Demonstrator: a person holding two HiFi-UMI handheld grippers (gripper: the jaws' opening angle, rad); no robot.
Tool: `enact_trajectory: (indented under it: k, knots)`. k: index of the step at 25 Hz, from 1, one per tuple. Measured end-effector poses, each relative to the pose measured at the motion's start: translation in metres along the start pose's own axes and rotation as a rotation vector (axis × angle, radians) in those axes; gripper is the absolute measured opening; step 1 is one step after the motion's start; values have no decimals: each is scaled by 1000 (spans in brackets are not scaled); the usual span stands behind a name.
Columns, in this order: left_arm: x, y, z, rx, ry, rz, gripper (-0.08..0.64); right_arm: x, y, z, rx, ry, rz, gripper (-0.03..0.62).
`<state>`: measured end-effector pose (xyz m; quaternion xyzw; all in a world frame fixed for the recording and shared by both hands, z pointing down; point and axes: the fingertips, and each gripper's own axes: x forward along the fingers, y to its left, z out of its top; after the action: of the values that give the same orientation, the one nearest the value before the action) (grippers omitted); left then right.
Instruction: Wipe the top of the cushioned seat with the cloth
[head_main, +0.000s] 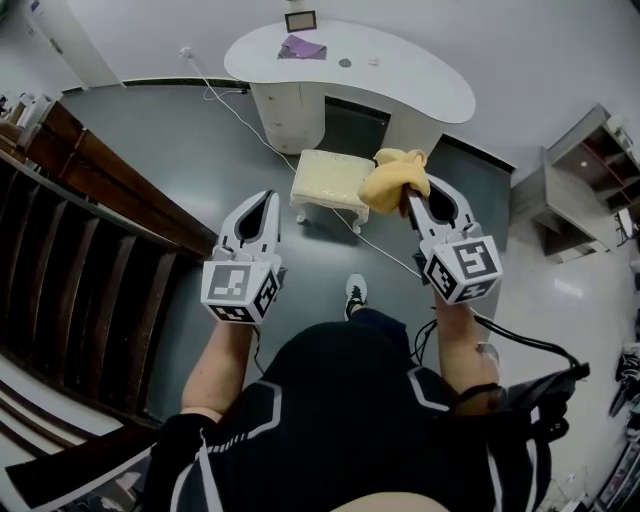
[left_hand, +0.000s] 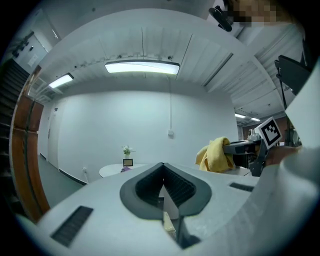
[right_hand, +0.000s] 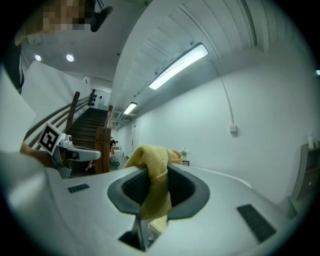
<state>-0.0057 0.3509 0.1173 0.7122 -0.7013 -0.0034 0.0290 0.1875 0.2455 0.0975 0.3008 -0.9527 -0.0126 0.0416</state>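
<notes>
Grey-green floor (head_main: 200, 150) fills the room, smooth and faintly glossy, with a dark wooden staircase (head_main: 70, 240) along the 9 o'clock side. Nearest the camera, two forearms reach forward. The left gripper (head_main: 269, 196), at 10 o'clock from the person's body, has its jaws pressed together with nothing between them; its own view shows the ribbed black pads meeting at the tips. The right gripper (head_main: 410, 200), at 1 o'clock, is clamped on the cloth (head_main: 393, 178). The cloth is a soft, mustard-yellow terry towel, bunched into a loose lump that bulges past the jaw tips toward 11 o'clock. In the right gripper view the cloth (right_hand: 156, 165) is pinched into a narrow twisted fold between the pads, and its free end flops over the top.

Just beyond the jaws, at 12 o'clock, stands the cushioned seat (head_main: 325, 178), a small square stool with pale cream padded upholstery and short white legs. The cloth overlaps its 3 o'clock corner in the head view. A thin white cable (head_main: 240, 115) snakes across the floor past it. Farther, against the white wall, a glossy white kidney-shaped desk (head_main: 400, 80) carries a purple item (head_main: 300, 47) and a small dark frame (head_main: 300, 21).
</notes>
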Motion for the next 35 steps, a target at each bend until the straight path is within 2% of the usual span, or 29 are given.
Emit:
enact_trajectory:
  k: [6,12,24,30,35]
  knots:
    - [73,1,6,18,13,-18,5,44,-52,6,-12,-16,9,84]
    - [142,-4,12,42,48,-46,5,77,-105,1,18,-1,25,84]
    - [255,-5,0,41,118,-55,5,144,-191,-16,70,34,43,84]
    - [286,38,-13,31,137,-56,5,191,-190,-22,76,49,32,86]
    - [320,89,-9,3,127,-119,5,238,-190,-21,83,75,-40,86]
